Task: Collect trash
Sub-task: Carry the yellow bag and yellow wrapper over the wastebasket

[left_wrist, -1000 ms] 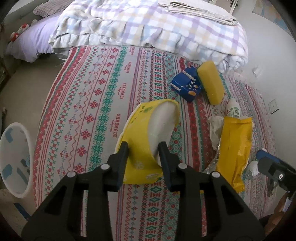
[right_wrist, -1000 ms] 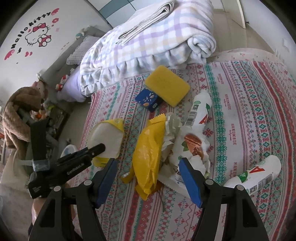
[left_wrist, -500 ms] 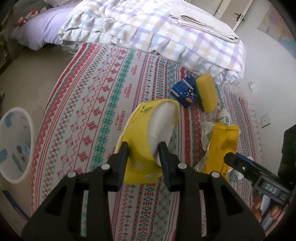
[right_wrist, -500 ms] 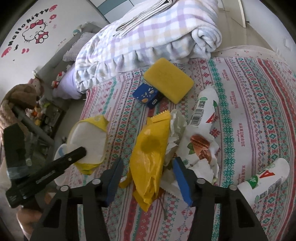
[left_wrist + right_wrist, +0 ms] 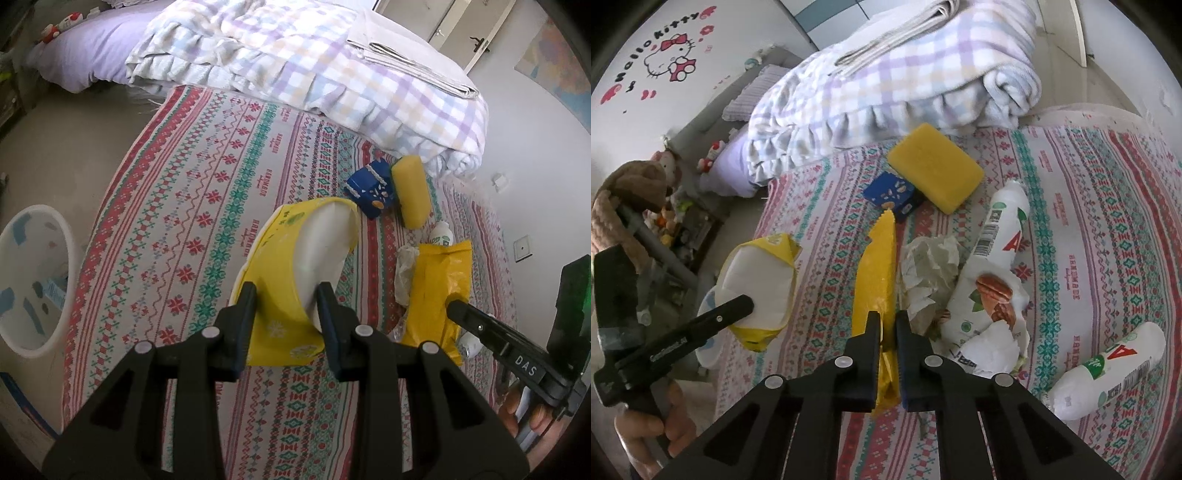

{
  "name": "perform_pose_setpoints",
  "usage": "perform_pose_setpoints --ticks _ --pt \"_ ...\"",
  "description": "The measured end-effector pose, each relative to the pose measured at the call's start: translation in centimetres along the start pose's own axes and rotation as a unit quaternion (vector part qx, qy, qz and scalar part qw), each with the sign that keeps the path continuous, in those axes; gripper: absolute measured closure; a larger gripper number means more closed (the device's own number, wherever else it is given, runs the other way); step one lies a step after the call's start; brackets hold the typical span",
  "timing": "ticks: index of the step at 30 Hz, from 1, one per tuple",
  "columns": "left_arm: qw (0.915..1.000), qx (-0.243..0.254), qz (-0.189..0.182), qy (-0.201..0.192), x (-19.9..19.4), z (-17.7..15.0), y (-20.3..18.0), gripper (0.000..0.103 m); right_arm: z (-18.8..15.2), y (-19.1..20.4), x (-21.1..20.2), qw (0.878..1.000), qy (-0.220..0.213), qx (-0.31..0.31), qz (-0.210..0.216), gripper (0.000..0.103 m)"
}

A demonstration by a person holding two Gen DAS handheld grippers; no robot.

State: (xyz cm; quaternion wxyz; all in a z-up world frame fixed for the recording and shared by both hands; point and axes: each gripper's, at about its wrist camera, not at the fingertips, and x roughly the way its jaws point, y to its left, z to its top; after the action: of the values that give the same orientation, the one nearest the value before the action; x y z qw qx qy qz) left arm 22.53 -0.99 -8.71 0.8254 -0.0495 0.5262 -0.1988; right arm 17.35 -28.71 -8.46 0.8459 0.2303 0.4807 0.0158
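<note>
Two fingers of the left gripper (image 5: 286,299) clamp a squashed yellow paper bowl (image 5: 299,266) above the middle of the patterned bedspread (image 5: 207,192) in the left wrist view, with a white bin (image 5: 33,277) on the floor off the spread's left edge and a blue box (image 5: 369,188) and yellow sponge (image 5: 410,190) near its far edge by the folded blanket (image 5: 332,70). In the right wrist view the right gripper (image 5: 888,328) has its jaws nearly together, pinching a yellow wrapper (image 5: 877,277) at mid-bedspread, with crumpled paper (image 5: 929,266) and a white bottle (image 5: 993,236) just beside it and a second bottle (image 5: 1108,369) nearer the right edge.
</note>
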Motion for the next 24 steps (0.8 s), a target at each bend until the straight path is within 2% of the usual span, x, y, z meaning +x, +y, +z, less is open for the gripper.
perform_pose_setpoints --ticks 6,13,20,24 --pt "0.9999 -0.01 -0.007 -0.003 -0.5 -0.2 0.6 0.067 -0.3 1.2 -0.9 0.999 -0.017 -0.028 -0.004 0.096" --pt "0.9995 -0.028 -0.016 -0.008 -1.6 -0.3 1.8 0.067 -0.9 3.0 -1.9 0.997 -0.034 -0.059 0.019 0.096" --pt "0.9979 -0.057 -0.023 -0.019 -3.4 -0.4 4.3 0.067 -0.7 3.4 -2.4 0.997 -0.047 -0.058 0.037 0.096" --pt "0.9961 -0.08 -0.028 -0.024 -4.2 -0.4 6.2 0.067 -0.7 4.1 -2.5 0.996 -0.05 -0.051 0.061 0.096"
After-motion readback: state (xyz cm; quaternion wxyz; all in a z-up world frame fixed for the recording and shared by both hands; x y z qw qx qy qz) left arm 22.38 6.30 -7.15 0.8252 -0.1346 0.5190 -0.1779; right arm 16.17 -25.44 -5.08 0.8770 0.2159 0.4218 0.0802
